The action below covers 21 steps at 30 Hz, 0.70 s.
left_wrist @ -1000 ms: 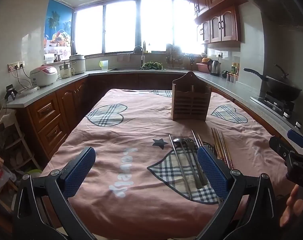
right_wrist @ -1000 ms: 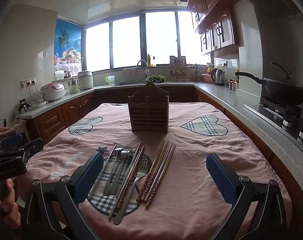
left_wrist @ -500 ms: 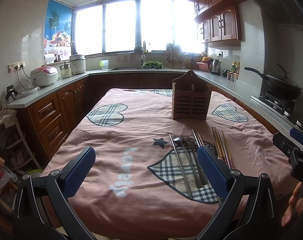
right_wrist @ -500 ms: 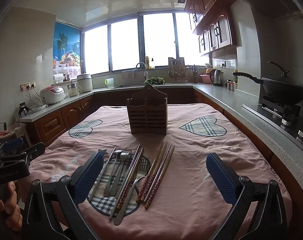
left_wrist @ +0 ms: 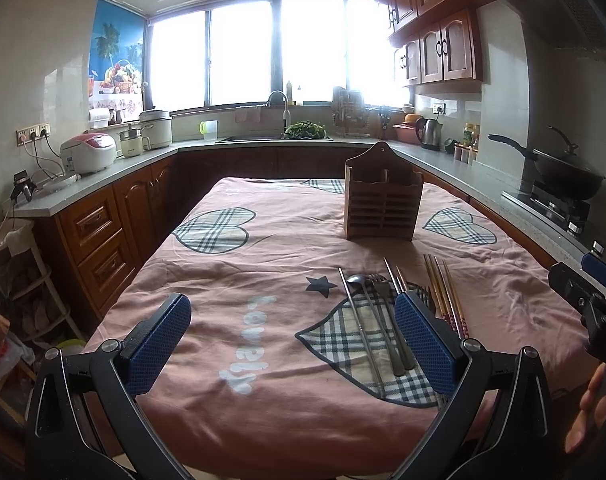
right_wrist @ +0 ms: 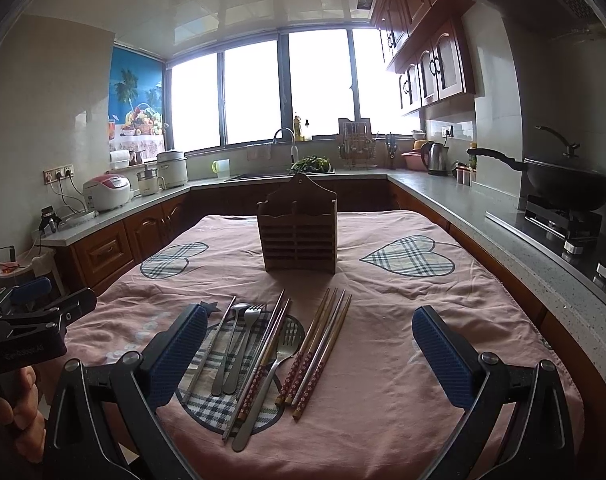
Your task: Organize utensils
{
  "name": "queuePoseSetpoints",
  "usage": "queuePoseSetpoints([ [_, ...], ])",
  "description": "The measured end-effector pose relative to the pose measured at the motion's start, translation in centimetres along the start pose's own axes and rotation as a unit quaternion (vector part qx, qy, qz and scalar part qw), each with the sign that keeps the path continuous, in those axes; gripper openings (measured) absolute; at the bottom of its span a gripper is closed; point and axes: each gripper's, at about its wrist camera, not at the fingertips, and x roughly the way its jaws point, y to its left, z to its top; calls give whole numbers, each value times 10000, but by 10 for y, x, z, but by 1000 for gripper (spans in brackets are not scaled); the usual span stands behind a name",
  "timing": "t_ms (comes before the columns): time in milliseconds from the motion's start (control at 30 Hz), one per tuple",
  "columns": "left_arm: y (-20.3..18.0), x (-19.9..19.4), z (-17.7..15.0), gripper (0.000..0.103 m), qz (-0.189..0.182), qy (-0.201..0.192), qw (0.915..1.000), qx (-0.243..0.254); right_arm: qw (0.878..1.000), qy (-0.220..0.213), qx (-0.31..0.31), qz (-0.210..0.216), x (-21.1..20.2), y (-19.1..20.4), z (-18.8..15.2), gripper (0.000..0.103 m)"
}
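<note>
A wooden slatted utensil holder (right_wrist: 298,230) stands upright mid-table; it also shows in the left wrist view (left_wrist: 381,200). Near the front edge lie a metal spoon (right_wrist: 227,348), forks (right_wrist: 243,344), a slotted server (right_wrist: 271,368) and several chopsticks (right_wrist: 321,344), side by side on a plaid heart patch; they also show in the left wrist view (left_wrist: 377,320). My right gripper (right_wrist: 311,356) is open and empty, above the utensils. My left gripper (left_wrist: 295,344) is open and empty, left of them.
The table wears a pink cloth (left_wrist: 263,248) with plaid hearts. Kitchen counters (right_wrist: 443,188) run along three sides, with rice cookers (left_wrist: 89,152) at left, a sink behind, a kettle and a wok on the stove (right_wrist: 567,188) at right.
Both grippers have shifted only slightly; the right view has tilted up a little. Nothing was grasped or moved on the table.
</note>
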Motion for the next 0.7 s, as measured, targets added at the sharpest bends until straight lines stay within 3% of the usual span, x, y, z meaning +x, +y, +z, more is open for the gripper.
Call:
queuePoseSetpoints([
  [700,2,0,1,103,3,-7,10000,5,10000,-1,-20,8,-1,4,1,103],
])
